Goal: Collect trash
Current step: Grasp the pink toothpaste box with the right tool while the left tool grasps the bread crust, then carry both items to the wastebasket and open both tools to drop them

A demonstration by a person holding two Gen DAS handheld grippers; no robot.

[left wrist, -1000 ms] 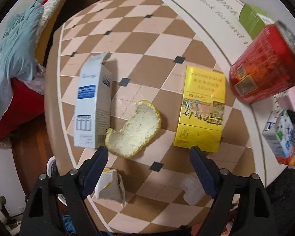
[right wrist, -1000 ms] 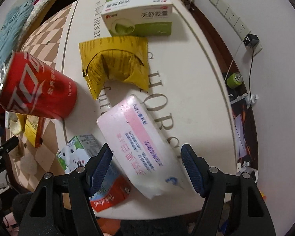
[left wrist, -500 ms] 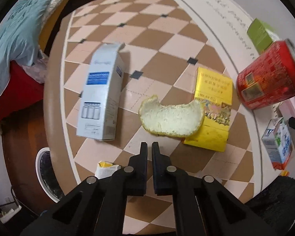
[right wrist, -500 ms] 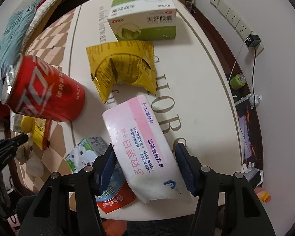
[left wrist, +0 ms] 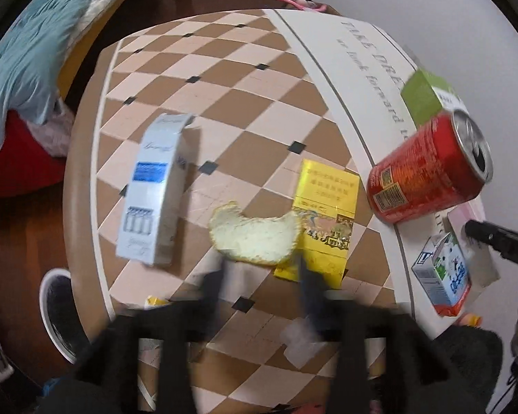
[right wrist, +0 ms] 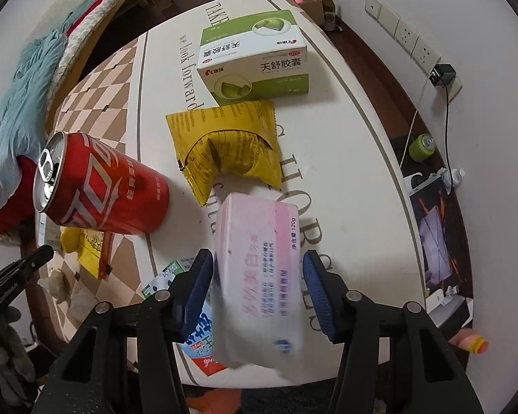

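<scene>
The left gripper (left wrist: pixel 262 269) has reopened, fingers apart around the peel (left wrist: pixel 255 238), while the right gripper (right wrist: pixel 257 288) straddles the pink pack (right wrist: pixel 259 276) at twelve o'clock, unclamped.

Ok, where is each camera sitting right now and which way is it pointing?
Left wrist: on the left tool, looking down over the checkered table at the fruit peel; its own blurred fingers show, plus the right tool's tip.
Right wrist: on the right tool, facing the pink tissue pack; its blue-padded fingers show, plus the left tool at the left edge.
Shared: red can, milk carton, green box.
</scene>
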